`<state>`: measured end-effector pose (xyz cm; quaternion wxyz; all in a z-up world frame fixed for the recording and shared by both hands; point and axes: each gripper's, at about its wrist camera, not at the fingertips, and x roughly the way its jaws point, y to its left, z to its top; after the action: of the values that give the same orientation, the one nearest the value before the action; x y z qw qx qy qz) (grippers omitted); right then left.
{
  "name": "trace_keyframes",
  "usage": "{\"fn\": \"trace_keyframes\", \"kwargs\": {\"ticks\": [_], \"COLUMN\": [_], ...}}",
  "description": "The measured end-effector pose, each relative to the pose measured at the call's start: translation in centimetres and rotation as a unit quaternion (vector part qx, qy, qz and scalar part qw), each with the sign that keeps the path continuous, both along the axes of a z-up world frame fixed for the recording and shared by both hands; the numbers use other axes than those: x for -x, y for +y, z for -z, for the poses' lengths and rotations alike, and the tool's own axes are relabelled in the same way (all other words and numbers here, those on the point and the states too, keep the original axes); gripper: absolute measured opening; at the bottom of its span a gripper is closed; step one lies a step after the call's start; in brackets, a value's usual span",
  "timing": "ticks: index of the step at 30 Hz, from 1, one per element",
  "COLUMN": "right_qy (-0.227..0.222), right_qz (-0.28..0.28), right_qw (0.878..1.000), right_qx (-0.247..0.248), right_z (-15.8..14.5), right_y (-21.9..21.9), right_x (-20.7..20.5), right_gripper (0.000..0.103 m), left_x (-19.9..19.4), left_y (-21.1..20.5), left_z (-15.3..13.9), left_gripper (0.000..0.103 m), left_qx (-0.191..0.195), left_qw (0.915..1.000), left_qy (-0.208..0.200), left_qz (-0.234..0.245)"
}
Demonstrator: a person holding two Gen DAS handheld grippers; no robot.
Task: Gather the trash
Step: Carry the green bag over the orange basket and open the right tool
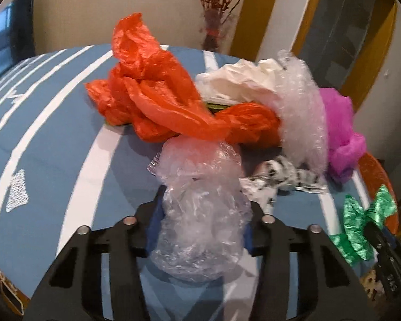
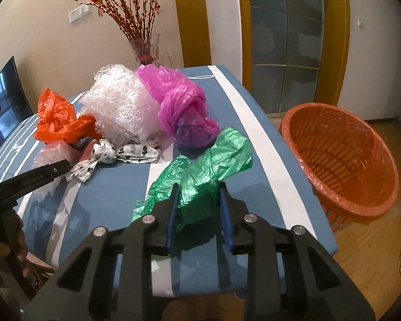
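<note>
Clearly weightless and slippery, the crumpled green plastic bag (image 2: 200, 176) on the blue striped tablecloth (image 2: 115, 200) is pinched at its bunched middle by the right gripper (image 2: 199, 219); the left gripper (image 1: 200, 224) squeezes a clear plastic wad (image 1: 200, 208). An orange lined basket (image 2: 342, 160) waits beside the table.

This looks like a living or dining room in a home. A table (image 2: 256, 123) under a blue cloth with white stripes fills the middle of the right wrist view. Behind it, at top centre, stands a vase of red berry branches (image 2: 131, 21). A flat television (image 2: 6, 99) shows at the left edge, a wood-framed glass door (image 2: 286, 40) at upper right, and wooden flooring (image 2: 366, 267) at lower right.
</note>
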<state>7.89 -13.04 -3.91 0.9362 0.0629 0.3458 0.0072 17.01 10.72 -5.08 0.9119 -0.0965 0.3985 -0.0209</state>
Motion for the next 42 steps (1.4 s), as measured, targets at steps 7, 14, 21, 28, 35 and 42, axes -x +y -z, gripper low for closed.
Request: {"fn": "trace_keyframes", "kwargs": {"ticks": [7, 14, 21, 28, 35, 42], "right_qy": [-0.020, -0.042, -0.066, -0.082, -0.080, -0.066], "right_qz": [0.006, 0.032, 0.080, 0.138, 0.186, 0.217], "right_qw": [1.000, 0.999, 0.995, 0.987, 0.979, 0.974], "right_qx": [-0.001, -0.003, -0.005, -0.005, -0.003, -0.010], "right_z": [-1.3, -2.8, -4.4, -5.4, -5.3, -3.7], "right_y": [-1.1, -3.8, -8.2, -13.2, -18.2, -22.2], "right_x": [1.1, 2.3, 3.3, 3.9, 3.2, 1.5], "right_gripper": [0.028, 0.028, 0.028, 0.029, 0.029, 0.029], "left_x": [2.0, 3.4, 3.4, 1.9, -1.0, -2.7], "left_y": [-1.6, -4.9, -9.6, -14.9, -21.2, -27.2], "left_z": [-1.8, -4.3, -5.9, -6.6, -6.7, -5.7], "left_gripper": [0.038, 0.038, 0.038, 0.038, 0.038, 0.038], "left_qx": [0.010, 0.017, 0.031, 0.049, 0.060, 0.062], "left_qw": [0.9988, 0.9942, 0.9849, 0.9739, 0.9598, 0.9458], "left_qy": [-0.037, -0.068, -0.084, -0.086, -0.086, -0.067], "left_qz": [0.031, 0.081, 0.148, 0.204, 0.260, 0.312]}}
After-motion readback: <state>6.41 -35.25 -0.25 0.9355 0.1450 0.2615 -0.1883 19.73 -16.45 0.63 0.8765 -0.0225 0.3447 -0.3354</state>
